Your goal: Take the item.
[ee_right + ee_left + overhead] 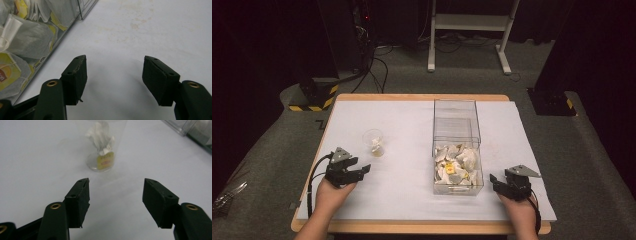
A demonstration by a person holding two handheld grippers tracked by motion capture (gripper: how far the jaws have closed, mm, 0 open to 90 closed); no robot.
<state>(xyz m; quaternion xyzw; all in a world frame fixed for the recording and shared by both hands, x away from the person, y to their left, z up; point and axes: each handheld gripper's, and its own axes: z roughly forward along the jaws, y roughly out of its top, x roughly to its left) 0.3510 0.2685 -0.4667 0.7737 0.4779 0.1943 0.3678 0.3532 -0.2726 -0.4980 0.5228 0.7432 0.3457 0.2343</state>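
One clear cup [102, 147] stands upright (teabag [101, 138] inside) before the released left hand-held gripper [116, 187]

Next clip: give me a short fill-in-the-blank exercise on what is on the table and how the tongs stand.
1. The tea bags lie in a clear ____ on the table.
2. The cup stands in front of the ____ tongs.
3. The cup holds a tea bag with a ____ tag.
4. The right tongs stand ____, with nothing between them.

Missing words: box; left; yellow; open
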